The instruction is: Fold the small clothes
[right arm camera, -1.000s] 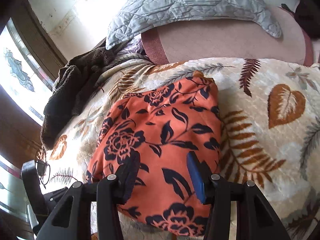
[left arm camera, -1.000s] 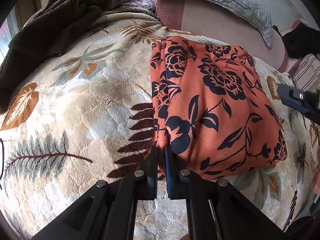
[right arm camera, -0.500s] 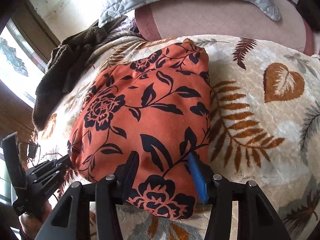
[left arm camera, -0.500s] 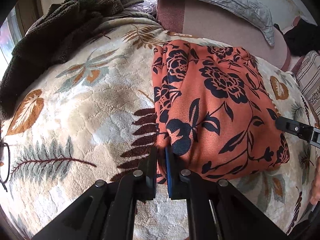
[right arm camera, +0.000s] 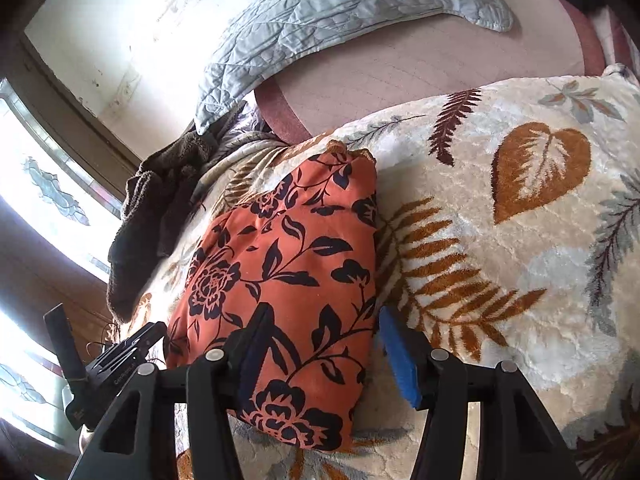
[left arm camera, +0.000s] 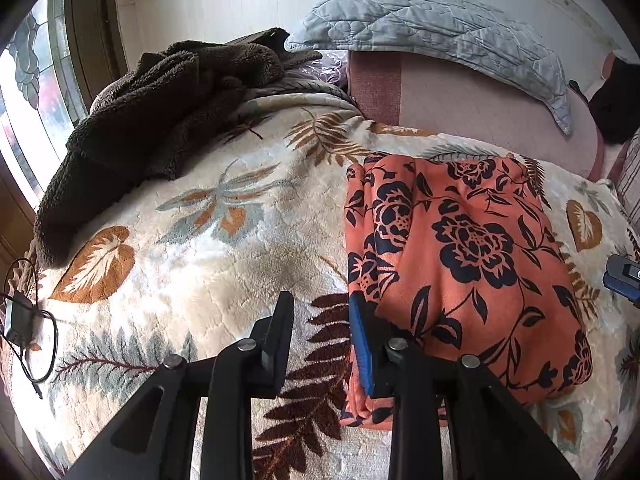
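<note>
Showing left wrist view: left gripper (left arm camera: 320,332) jaws opening, nothing between them, folded orange floral garment (left arm camera: 464,264) at 3 o'clock on leaf-print blanket (left arm camera: 192,240). Right wrist view: right gripper (right arm camera: 320,344) jaws opening astride the garment's near edge, pads not pressing. Folding appears done; only withdrawal left.

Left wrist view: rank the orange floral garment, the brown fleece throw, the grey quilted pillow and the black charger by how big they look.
1. Orange floral garment, though it lies nearest the camera
2. Brown fleece throw and grey quilted pillow: too alike to rank
3. Black charger
</note>
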Available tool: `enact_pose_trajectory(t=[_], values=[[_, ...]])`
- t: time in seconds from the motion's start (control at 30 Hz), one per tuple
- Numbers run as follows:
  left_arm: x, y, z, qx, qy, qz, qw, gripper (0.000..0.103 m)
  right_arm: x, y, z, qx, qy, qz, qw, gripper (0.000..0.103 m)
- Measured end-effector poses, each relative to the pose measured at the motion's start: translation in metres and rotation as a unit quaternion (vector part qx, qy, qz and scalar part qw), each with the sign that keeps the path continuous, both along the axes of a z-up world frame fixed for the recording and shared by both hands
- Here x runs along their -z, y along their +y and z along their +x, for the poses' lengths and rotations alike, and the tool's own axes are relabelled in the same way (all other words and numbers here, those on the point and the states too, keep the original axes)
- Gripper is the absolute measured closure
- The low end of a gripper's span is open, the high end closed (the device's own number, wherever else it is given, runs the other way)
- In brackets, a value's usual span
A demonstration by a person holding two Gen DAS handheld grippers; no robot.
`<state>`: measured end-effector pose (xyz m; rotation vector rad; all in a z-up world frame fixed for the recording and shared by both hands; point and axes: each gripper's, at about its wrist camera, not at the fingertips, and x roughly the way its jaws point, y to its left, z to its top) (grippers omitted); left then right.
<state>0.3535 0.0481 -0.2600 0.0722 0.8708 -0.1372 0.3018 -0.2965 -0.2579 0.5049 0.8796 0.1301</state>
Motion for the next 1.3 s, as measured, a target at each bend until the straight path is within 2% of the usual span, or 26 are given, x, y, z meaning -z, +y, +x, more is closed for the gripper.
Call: enact_pose_trajectory(t=[0.2,0.3,0.37,0.57,0.87,1.03,1.17,1.23,1.3], values=[[0.002,-0.013,0.007,0.006,-0.004,0.014,0.9999,0.068,0.018,-0.015,0.016,0.010,0.012,0.055,0.998,0.039],[0.002,-0.014,0.006,0.006,-0.003,0.016,0.9998,0.065,0.026,-0.022,0.021,0.014,0.011,0.091,0.996,0.032],[0.003,-0.014,0.007,0.005,-0.002,0.016,0.9999,0.063,0.030,-0.023,0.023,0.015,0.011,0.104,0.994,0.032],[0.004,-0.013,0.009,-0.002,-0.001,0.015,0.9999,0.059,0.042,-0.023,0.032,0.015,0.022,0.117,0.993,0.031],[0.008,-0.015,0.012,-0.008,0.003,0.017,0.9998,0.057,0.070,-0.017,0.046,0.005,0.063,0.147,0.987,0.030],[0.012,-0.016,0.014,-0.009,0.009,0.017,0.9998,0.053,0.078,-0.009,0.050,-0.006,0.060,0.184,0.981,0.029],[0.013,-0.015,0.014,-0.010,0.013,0.016,0.9997,0.052,0.079,0.000,0.052,-0.004,0.052,0.180,0.982,0.029],[0.011,-0.014,0.015,-0.010,0.017,0.011,0.9997,0.050,0.079,0.003,0.052,-0.005,0.049,0.180,0.983,0.029],[0.006,-0.008,0.016,-0.006,0.025,-0.018,0.9995,0.048,0.078,0.007,0.054,-0.012,0.045,0.175,0.983,0.028]])
